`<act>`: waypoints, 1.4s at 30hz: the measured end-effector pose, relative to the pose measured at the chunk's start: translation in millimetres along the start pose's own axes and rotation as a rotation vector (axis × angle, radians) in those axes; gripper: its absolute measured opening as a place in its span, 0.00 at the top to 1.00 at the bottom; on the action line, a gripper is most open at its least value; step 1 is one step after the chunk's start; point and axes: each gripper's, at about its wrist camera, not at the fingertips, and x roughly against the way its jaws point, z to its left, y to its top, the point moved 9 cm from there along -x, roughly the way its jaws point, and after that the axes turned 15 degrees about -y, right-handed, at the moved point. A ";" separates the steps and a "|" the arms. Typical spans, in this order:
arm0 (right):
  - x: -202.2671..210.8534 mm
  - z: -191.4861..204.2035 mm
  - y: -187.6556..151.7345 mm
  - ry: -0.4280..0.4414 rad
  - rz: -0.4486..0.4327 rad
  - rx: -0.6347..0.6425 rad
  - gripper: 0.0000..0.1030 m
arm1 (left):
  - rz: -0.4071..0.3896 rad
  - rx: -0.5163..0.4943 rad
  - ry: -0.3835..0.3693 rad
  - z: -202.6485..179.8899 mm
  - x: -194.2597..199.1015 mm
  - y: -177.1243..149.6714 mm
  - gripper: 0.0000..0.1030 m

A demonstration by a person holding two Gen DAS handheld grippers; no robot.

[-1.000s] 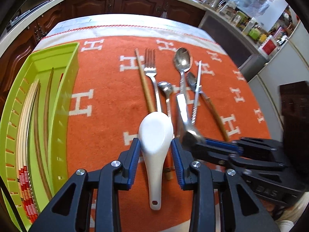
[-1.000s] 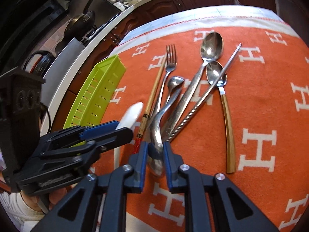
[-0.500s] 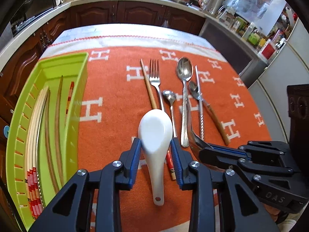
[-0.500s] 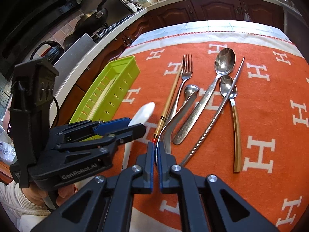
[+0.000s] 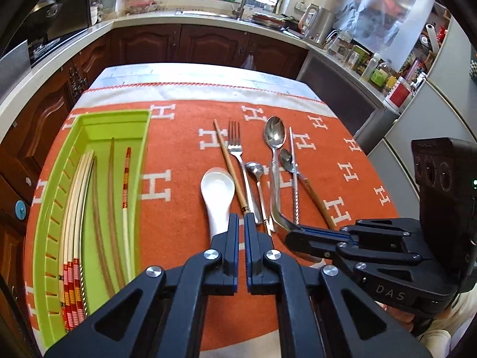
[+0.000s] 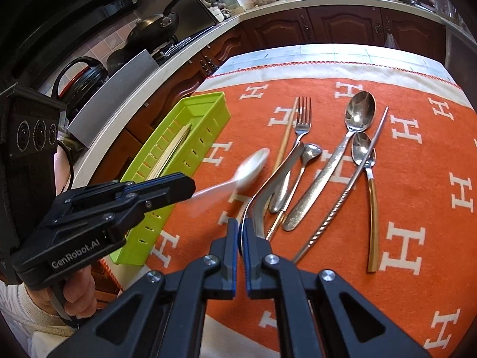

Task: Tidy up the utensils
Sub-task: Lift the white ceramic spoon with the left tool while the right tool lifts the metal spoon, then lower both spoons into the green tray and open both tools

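Note:
My left gripper is shut on the handle of a white ceramic spoon and holds it above the orange cloth; the spoon shows blurred in the right wrist view. My right gripper is shut on the handle of a curved metal utensil, also seen in the left wrist view. A green tray with several chopsticks lies at the left. On the cloth lie a fork, a wooden chopstick, a small spoon, a large spoon and a twisted metal rod.
The orange H-patterned cloth covers the table. A gold-handled spoon lies at the right of the row. Dark kitchen cabinets and a counter ring the table; a fridge stands to the right.
Both grippers have risen and drawn back from the table. The left closed tight on the white spoon's handle and lifted it. The right lifted the curved metal utensil's handle end.

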 end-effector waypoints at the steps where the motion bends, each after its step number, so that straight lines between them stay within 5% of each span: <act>1: 0.4 0.7 -0.2 0.000 0.000 0.001 0.97 | 0.008 0.014 -0.005 2.2 -0.3 -1.9 0.99; 11: 1.1 2.1 -1.9 0.002 0.003 -0.002 0.97 | 0.046 0.084 0.021 25.4 -26.8 1.6 0.90; 18: -0.9 -5.5 -3.7 0.000 0.010 -0.022 0.97 | 0.066 -0.027 0.121 31.6 -52.9 23.0 0.63; 23: -1.6 -13.2 -4.6 -0.003 0.010 -0.038 0.97 | 0.123 -0.026 0.124 40.2 -74.9 20.7 0.63; 30: -2.9 -20.0 -6.0 -0.002 0.011 -0.051 0.97 | 0.151 0.036 0.089 48.5 -85.4 12.9 0.77; 37: -4.1 -18.8 -8.4 -0.003 0.011 -0.049 0.97 | 0.130 0.017 0.108 42.4 -85.4 7.9 0.93; 42: 2.0 -16.3 -6.5 -0.002 0.000 -0.045 0.97 | 0.092 0.027 0.094 35.7 -76.6 4.7 0.96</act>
